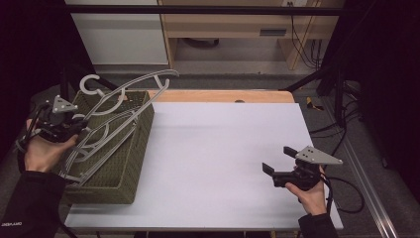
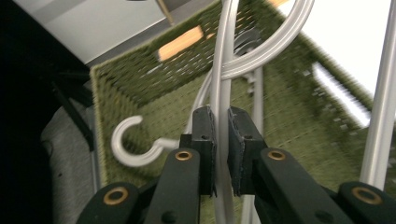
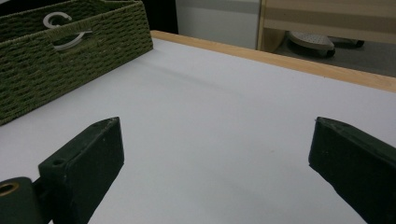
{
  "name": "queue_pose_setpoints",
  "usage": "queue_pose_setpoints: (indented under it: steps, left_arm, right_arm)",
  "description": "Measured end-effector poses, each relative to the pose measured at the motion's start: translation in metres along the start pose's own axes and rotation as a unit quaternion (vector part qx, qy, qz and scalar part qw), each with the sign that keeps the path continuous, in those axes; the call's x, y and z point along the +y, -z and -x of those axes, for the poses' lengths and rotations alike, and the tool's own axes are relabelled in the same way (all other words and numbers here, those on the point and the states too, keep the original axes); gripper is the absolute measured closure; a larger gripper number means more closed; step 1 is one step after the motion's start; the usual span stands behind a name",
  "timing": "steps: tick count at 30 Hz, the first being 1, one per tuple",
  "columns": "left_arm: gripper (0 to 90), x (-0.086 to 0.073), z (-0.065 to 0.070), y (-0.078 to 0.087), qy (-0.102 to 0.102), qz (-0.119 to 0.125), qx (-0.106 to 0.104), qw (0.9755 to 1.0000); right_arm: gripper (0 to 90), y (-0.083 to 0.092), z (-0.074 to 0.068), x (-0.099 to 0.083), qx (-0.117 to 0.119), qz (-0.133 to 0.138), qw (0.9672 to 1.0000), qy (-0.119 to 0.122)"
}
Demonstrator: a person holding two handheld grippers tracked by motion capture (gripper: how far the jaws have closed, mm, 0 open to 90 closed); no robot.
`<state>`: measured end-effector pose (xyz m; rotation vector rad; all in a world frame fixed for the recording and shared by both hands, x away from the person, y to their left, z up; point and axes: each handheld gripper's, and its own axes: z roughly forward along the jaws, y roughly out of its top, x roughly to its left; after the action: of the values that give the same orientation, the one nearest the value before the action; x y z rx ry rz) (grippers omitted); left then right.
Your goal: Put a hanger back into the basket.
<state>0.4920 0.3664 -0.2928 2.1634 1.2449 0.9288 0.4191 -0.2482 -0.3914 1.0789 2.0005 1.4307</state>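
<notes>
Gripping one grey hanger (image 2: 219, 116) by its thin bar, our left tongs (image 2: 221, 154) are clamped tight on it, the bar running straight up between the two pads. In the high view the left tongs (image 1: 74, 126) sit over the near left rim of the green basket (image 1: 130, 163), and the hanger (image 1: 130, 91) rises out of it, tilted up toward the far right. Other hangers lie under it in the basket, and we judge they could be hooked or tangled with ours; a white hook (image 2: 133, 147) shows on the basket floor just beside the grip.

We take the step in hand to be drawing this hanger out onto the table (image 1: 223, 148). To do it well we should lift slowly and along the hanger's own length, watching that its hook and shoulders clear the others and the woven rim. If the stack rises with it, we should pause and shake gently.

Our right tongs (image 1: 280, 161) hang wide apart over the bare table, near its right edge, holding nothing. They could steady the basket or take the free end.
</notes>
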Motion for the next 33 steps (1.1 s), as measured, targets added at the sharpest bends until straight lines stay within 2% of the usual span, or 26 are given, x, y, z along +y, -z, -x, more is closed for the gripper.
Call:
queue_pose_setpoints:
  steps: [5, 12, 16, 21, 26, 33]
  left_arm:
    - [82.3, -0.011, -0.013, -0.004, 0.003, -0.009, 0.02, 0.9998]
    - [82.3, -0.026, -0.027, -0.013, 0.013, -0.019, 0.036, 0.9991]
    - [82.3, -0.035, -0.031, -0.019, 0.018, -0.027, 0.039, 0.9987]
    - [82.3, -0.043, -0.033, -0.022, 0.014, -0.038, 0.045, 0.9982]
    - [82.3, -0.054, -0.04, -0.024, 0.022, -0.049, 0.055, 0.997]
    - [82.3, -0.067, -0.045, -0.03, 0.023, -0.072, 0.065, 0.995]
  right_arm:
    - [3.8, -0.001, 0.0, 0.0, -0.003, 0.0, 1.0, -0.001]
    - [3.8, 0.0, 0.001, 0.0, -0.004, 0.002, 1.0, -0.002]
    - [3.7, 0.0, 0.001, 0.0, -0.006, 0.001, 1.0, -0.003]
    - [3.7, 0.0, 0.001, 0.0, -0.005, 0.0, 1.0, -0.004]
    - [3.7, 0.0, 0.002, 0.0, -0.007, 0.001, 1.0, -0.003]
    - [3.7, -0.001, 0.001, 0.0, -0.007, -0.001, 1.0, -0.002]
